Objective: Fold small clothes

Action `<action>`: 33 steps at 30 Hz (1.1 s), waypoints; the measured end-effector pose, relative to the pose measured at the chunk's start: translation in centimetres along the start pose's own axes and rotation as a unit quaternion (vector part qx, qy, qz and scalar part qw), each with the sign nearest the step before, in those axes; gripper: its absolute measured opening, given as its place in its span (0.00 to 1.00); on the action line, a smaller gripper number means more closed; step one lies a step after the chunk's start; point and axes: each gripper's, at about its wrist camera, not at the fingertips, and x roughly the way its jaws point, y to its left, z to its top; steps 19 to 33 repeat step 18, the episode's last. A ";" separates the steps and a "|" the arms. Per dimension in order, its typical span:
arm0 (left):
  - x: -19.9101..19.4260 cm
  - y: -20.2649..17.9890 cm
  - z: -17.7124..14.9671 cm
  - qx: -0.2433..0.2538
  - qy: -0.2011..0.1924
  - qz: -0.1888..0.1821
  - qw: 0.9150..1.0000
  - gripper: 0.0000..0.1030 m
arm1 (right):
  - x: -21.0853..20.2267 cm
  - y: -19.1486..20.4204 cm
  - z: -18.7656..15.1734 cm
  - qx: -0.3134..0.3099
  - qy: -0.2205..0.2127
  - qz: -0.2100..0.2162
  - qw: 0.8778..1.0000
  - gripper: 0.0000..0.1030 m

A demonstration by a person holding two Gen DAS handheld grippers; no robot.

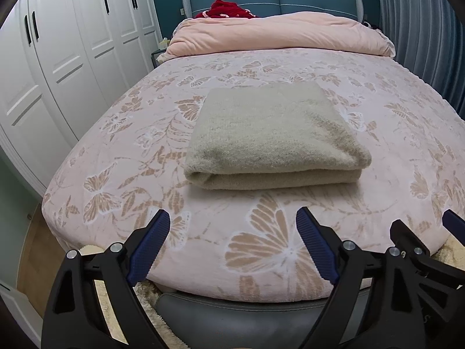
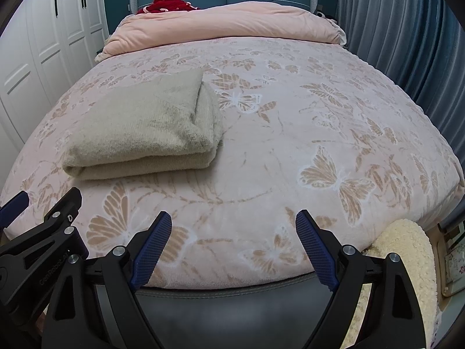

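my left tongs (image 1: 232, 221) hang spread wide over the near edge of the bed (image 1: 392, 151), nothing between the blue pads (image 1: 149, 247). my right tongs (image 2: 232, 221) are spread just as wide beside them, also empty, their pads over the foot of the bed. part of each tool shows at the edge of the other's view.

the beige knit garment (image 1: 270, 136) lies folded into a thick rectangle on the pink butterfly-print bedspread (image 2: 319, 133), its rolled fold edge facing me. it sits ahead of my left tongs and apart from them, and up and to the left of my right tongs. neither pair touches it.

further back a pink duvet (image 1: 279, 33) is bunched across the head of the bed, with something red (image 1: 225, 8) behind it, perhaps clothing, too far off to tell. a white wardrobe (image 1: 66, 58) stands on the left, grey-blue curtains (image 2: 407, 43) on the right, and a cream fleecy cloth (image 2: 407, 250) hangs at the bed's near right corner.
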 end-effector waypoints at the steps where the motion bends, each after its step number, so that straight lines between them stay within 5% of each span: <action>1: 0.0 0.0 0.0 -0.002 0.000 0.000 1.000 0.84 | 0.0 0.0 0.0 0.000 0.000 0.001 1.000 0.83; 12: 0.2 -0.1 -0.1 -0.003 0.004 0.001 1.000 0.81 | 0.4 0.3 -0.1 -0.002 0.004 -0.001 1.000 0.82; 14: 0.2 -0.3 -0.2 0.001 0.005 -0.011 1.000 0.71 | 0.4 0.5 -0.3 -0.003 0.006 -0.003 1.000 0.81; 33: 0.2 -0.6 -0.2 0.005 0.004 -0.006 1.000 0.71 | 0.4 0.5 -0.3 -0.003 0.006 -0.004 1.000 0.79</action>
